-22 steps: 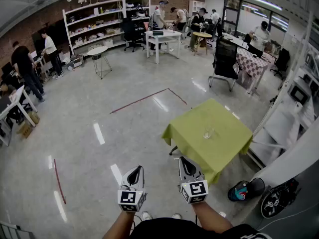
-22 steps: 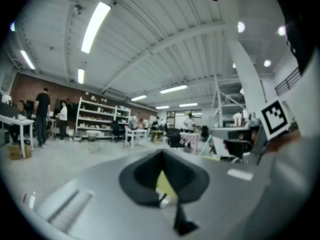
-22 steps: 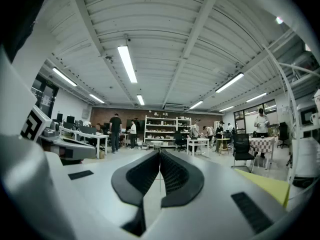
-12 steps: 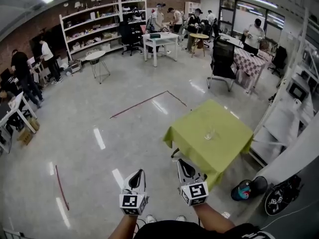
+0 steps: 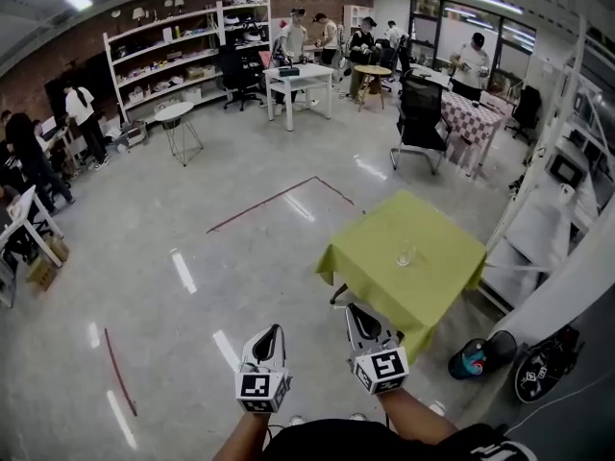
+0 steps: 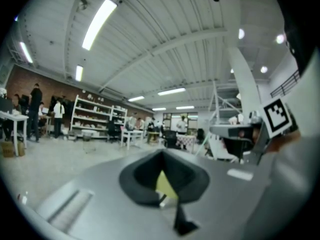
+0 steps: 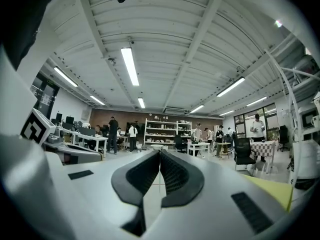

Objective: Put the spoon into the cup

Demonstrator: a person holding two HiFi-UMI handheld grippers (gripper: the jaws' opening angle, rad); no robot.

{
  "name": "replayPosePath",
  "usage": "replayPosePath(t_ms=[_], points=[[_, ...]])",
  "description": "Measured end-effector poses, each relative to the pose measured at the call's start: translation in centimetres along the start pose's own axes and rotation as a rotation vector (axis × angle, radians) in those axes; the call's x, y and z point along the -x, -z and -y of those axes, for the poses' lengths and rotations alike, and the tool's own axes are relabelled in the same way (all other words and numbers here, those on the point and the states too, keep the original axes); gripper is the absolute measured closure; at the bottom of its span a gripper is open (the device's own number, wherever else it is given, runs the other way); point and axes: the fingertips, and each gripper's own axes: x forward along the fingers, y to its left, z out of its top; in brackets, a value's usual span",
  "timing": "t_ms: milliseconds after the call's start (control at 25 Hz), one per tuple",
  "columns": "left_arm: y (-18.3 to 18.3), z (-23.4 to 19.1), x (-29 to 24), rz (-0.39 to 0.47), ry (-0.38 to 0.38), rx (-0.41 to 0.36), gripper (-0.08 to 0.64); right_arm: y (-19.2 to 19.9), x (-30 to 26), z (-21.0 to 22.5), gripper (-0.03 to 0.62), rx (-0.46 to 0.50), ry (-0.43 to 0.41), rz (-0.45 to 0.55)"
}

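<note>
Left tool (image 5: 270, 332) clenched empty, right tool (image 5: 352, 312) clenched empty too, both level over the glossy grey floor (image 5: 240, 257) near the square yellow-green-clothed tabletop (image 5: 442, 291), clear glass cup (image 5: 405, 254) upright mid-cloth, well apart from both tools; spoon too small to make out.

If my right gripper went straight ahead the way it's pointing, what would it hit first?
Probably nothing close. The right gripper looks out over open floor toward the far shelves. The green table sits just to the right of that line, though depth is hard to judge.
</note>
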Motion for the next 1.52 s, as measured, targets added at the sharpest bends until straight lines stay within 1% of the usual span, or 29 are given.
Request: replayPosePath(t_ms=[160, 280, 440, 600, 840, 1000, 1160, 1320, 1440, 1520], points=[[0.1, -1.3, 0.4, -0.007, 0.026, -0.001, 0.554, 0.2, -0.6, -1.5, 0.580, -0.005, 0.021, -0.008], [-0.1, -1.7, 0.2, 0.003, 0.045, 0.002, 0.554, 0.1, -1.0, -1.8, 0.580, -0.003, 0.031, -0.008], [0.3, -1.1, -0.6, -0.009, 0.067, 0.005, 0.554, 0.7, -1.1, -1.0, 0.580, -0.011, 0.041, -0.021], [0.6, -1.0, -2.1, -0.026, 0.068, 0.007, 0.554, 1.3, -2.0, 0.2, 0.580, -0.020, 0.045, -0.031], [0.3, -0.7, -5.7, -0.038, 0.069, -0.009, 0.554, 2.0, -4.1, 3.3, 0.580, -0.041, 0.051, -0.027], [0.1, -0.5, -9.2, -0.044, 0.074, -0.022, 0.554, 2.5, -6.2, 6.0, 0.580, -0.048, 0.046, -0.027], [-0.5, 0.4, -13.0, -0.064, 0.100, -0.013, 0.554, 2.5, -8.4, 9.1, 0.580, -0.070, 0.046, -0.021], [-0.9, 0.6, -16.8, -0.055, 0.092, -0.033, 0.554, 2.6, -10.9, 11.8, 0.580, -0.087, 0.040, -0.009], [-1.2, 1.2, -19.0, -0.074, 0.104, -0.033, 0.554, 2.9, -12.0, 13.5, 0.580, -0.104, 0.032, -0.008], [-1.1, 1.5, -20.0, -0.085, 0.098, -0.039, 0.554, 3.1, -12.5, 14.5, 0.580, -0.111, 0.024, -0.009]])
